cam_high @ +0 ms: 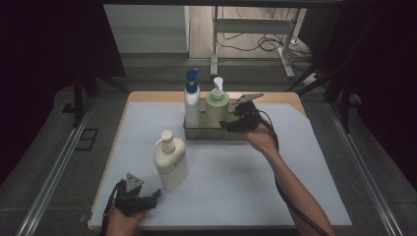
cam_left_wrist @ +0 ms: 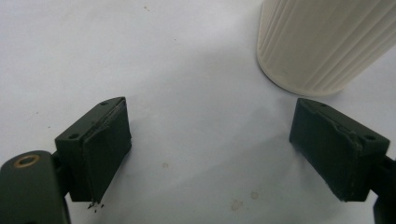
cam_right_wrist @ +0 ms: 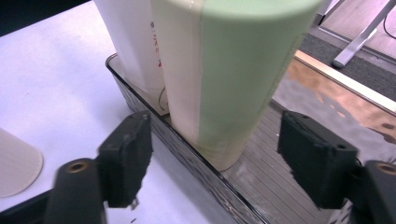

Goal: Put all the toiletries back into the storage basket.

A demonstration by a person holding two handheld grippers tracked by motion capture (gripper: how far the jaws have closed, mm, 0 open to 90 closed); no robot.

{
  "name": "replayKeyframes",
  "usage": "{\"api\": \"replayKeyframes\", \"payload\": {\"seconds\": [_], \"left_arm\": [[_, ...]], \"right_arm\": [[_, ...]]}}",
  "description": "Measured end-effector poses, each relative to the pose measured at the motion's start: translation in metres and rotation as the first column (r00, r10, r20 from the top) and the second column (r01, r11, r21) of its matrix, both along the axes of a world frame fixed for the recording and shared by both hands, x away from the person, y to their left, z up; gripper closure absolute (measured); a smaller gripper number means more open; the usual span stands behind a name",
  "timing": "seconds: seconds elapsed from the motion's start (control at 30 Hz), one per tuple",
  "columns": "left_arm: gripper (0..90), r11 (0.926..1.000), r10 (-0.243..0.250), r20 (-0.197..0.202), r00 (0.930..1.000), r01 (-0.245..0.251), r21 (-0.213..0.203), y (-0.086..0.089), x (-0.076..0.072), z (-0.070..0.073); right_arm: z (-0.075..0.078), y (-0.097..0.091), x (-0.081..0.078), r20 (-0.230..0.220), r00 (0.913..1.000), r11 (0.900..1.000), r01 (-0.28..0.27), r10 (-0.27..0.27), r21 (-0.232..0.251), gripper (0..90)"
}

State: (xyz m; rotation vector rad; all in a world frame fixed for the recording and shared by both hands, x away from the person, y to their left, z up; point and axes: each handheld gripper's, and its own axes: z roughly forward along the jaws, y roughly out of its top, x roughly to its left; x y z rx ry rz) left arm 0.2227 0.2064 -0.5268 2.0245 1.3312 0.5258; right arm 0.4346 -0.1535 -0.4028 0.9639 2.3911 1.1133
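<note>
The green pump bottle stands upright in the metal tray at twelve o'clock on the table, touching the white bottle. Your right gripper stands apart with nothing held; retreat straight, clear of the tray's rim. At seven o'clock, your left gripper is spread wide, the cream bottle just beside it.
</note>
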Motion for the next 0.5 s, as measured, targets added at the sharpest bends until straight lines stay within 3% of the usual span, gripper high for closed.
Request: {"api": "replayKeyframes", "payload": {"seconds": [0.1,0.33,0.5], "left_arm": [[12.5,1.0000,0.000,0.000,1.0000,0.000,0.000,0.000,0.000,0.000],[12.5,1.0000,0.001,0.000,1.0000,-0.001,-0.001,0.000,0.000,0.000],[12.5,1.0000,0.001,0.000,1.0000,-0.001,0.000,0.000,0.000,0.000]], "right_arm": [[0.001,-0.004,0.000,-0.001,1.0000,1.0000,0.008,-0.008,0.001,31.8],[-0.001,-0.014,0.006,-0.037,0.9987,0.9989,0.037,-0.036,0.028,53.4],[-0.008,-0.013,0.012,-0.045,0.9963,0.9973,0.074,-0.074,-0.001,69.7]]}}
